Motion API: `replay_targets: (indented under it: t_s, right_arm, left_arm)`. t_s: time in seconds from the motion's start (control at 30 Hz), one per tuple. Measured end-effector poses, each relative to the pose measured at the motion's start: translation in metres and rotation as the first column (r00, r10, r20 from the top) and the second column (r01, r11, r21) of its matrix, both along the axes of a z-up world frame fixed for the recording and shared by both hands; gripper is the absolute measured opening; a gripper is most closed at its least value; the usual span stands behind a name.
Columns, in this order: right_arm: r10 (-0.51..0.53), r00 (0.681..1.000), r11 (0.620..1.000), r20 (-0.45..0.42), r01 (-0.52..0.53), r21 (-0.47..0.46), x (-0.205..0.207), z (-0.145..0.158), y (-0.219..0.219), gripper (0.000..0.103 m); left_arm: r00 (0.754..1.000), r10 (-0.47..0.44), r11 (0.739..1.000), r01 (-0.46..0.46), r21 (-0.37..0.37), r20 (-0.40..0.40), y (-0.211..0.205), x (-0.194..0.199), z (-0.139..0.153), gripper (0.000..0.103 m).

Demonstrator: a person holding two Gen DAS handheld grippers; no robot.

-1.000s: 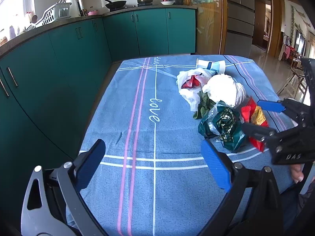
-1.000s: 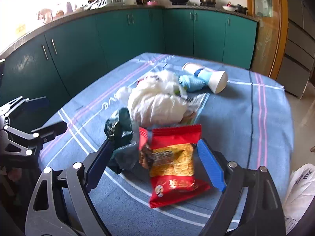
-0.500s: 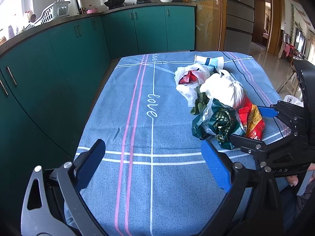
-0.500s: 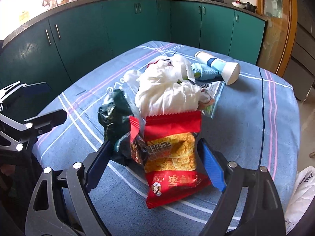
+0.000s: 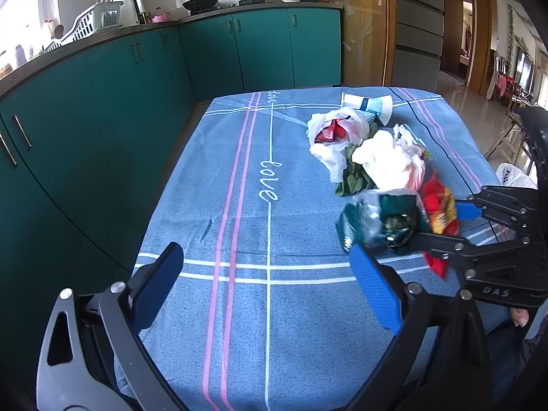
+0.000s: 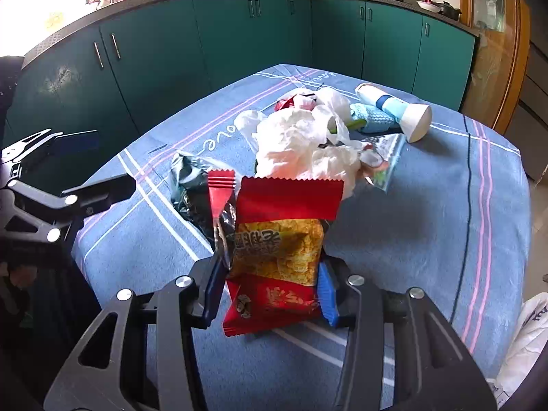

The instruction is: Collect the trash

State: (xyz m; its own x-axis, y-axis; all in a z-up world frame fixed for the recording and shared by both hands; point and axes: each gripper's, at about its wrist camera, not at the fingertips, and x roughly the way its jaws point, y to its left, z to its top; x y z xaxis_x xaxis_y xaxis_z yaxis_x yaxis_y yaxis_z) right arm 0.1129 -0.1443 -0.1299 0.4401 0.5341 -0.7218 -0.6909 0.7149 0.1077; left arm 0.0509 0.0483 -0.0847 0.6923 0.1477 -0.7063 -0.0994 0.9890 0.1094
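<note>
A pile of trash lies on the blue tablecloth (image 5: 239, 308). My right gripper (image 6: 270, 281) is shut on a red and yellow snack bag (image 6: 281, 239) and holds it upright, lifted off the cloth; a dark green wrapper (image 6: 195, 191) is pressed against its left side. In the left wrist view the right gripper (image 5: 445, 226) holds the snack bag (image 5: 440, 205) and dark wrapper (image 5: 383, 222) at the right. A white plastic bag (image 6: 301, 144), a white bag with red inside (image 5: 334, 130) and a paper cup (image 6: 400, 113) lie behind. My left gripper (image 5: 267, 284) is open and empty over the near cloth.
Teal kitchen cabinets (image 5: 137, 85) run along the left and back. A white bag (image 6: 527, 342) hangs past the table's right edge. A doorway and wooden panels (image 5: 370, 34) stand at the back right. Green leaves (image 5: 352, 174) lie in the pile.
My right gripper has closed on the snack bag and lifted it upright with the dark wrapper beside it. The left gripper has stayed open and pulled back a little.
</note>
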Motion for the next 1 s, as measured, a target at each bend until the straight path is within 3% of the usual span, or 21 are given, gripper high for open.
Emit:
replay_targets:
  t_s: [0.2, 0.4, 0.6, 0.73, 1.0]
  right_arm:
    - [-0.102, 0.995, 0.995, 0.015, 0.101, 0.015, 0.008, 0.008, -0.033, 0.046]
    - [-0.267, 0.963, 0.962, -0.036, 0.269, 0.045, 0.027, 0.006, -0.074, 0.046]
    - [-0.282, 0.958, 0.956, -0.053, 0.285, 0.062, 0.028, 0.003, -0.078, 0.054]
    - [-0.290, 0.956, 0.957, -0.040, 0.291, 0.018, 0.031, -0.002, -0.066, 0.057]
    - [-0.366, 0.927, 0.930, -0.082, 0.367, -0.006, 0.041, -0.011, -0.076, 0.065]
  left_arm:
    - [1.000, 0.019, 1.000, -0.019, -0.015, -0.010, 0.007, 0.001, -0.003, 0.097]
    - [0.999, 0.017, 0.998, -0.020, -0.066, -0.038, 0.009, 0.006, -0.011, 0.097]
    - [0.999, -0.008, 0.997, 0.003, -0.081, -0.053, -0.004, 0.013, -0.017, 0.097]
    - [0.998, -0.040, 0.995, 0.035, -0.091, -0.050, -0.015, 0.018, -0.016, 0.097]
    - [0.981, -0.178, 0.975, 0.164, -0.150, -0.079, -0.059, 0.045, -0.025, 0.100]
